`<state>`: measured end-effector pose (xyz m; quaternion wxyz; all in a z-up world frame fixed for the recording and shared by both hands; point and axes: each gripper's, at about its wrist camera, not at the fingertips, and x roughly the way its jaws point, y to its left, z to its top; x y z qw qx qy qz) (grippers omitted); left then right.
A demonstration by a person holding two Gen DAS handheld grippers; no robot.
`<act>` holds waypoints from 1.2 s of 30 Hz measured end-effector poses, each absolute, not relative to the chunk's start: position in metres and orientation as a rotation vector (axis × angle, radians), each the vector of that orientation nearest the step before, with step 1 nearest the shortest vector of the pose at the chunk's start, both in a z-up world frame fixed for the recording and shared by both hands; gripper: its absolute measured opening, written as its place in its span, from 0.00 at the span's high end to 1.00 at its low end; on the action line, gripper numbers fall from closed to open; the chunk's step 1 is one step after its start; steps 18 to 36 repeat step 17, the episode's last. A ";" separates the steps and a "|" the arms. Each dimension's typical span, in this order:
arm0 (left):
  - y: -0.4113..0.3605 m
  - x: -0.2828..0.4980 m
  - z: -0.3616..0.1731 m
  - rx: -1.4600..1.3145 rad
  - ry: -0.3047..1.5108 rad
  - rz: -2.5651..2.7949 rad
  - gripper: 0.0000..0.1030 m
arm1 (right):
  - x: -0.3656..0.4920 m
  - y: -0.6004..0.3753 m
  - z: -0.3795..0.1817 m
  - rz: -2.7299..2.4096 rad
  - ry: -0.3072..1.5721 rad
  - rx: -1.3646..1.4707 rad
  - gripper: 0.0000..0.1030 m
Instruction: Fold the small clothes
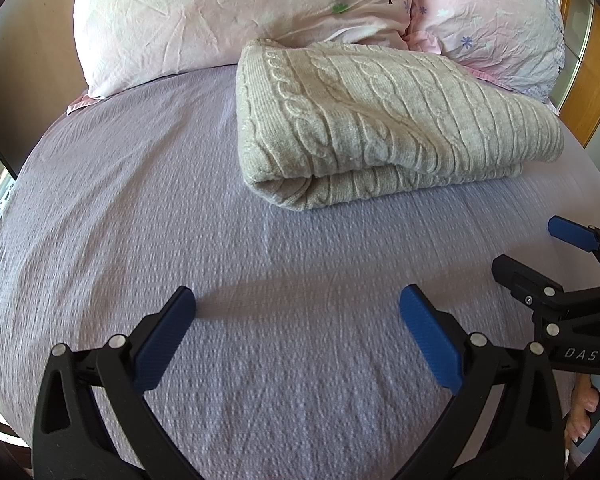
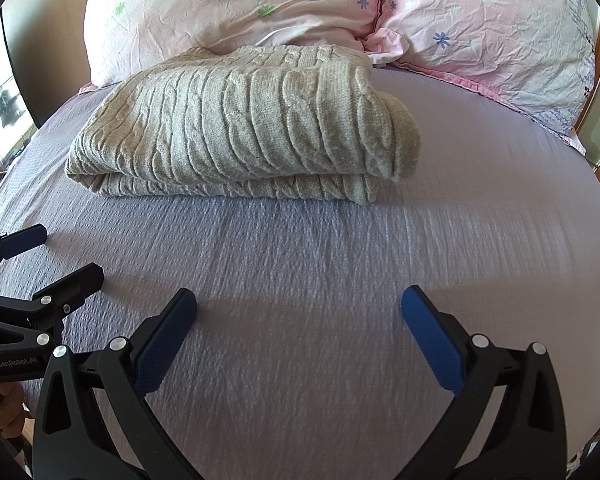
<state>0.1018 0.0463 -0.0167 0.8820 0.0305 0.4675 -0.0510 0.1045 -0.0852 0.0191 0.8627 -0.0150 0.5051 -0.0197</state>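
Your left hand-held gripper [image 1: 296, 312] and right hand-held gripper [image 2: 298, 312] both hang with fingers spread wide and nothing between them, low in frame over the lavender bed [image 1: 140, 200]; the folded knit sweater [image 1: 380, 120] rests upper centre against the pink pillows [image 1: 220, 12]

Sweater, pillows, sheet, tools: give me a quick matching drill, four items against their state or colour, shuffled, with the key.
Items:
1. sweater
2. pillows
3. bed sheet
4. left tool

States:
A. pink with a flower print
B. open, holding nothing
C. beige cable knit, folded
D. lilac, textured

Pairs: 1-C, 2-A, 3-D, 4-B. The right tool is open too.
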 end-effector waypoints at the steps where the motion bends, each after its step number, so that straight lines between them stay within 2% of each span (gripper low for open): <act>1: 0.046 0.102 -0.016 0.063 0.974 -0.106 0.02 | 0.105 -0.085 0.019 -0.041 1.059 -0.032 0.01; 36: 0.046 0.102 -0.015 0.067 0.974 -0.110 0.02 | 0.104 -0.085 0.019 -0.041 1.059 -0.032 0.01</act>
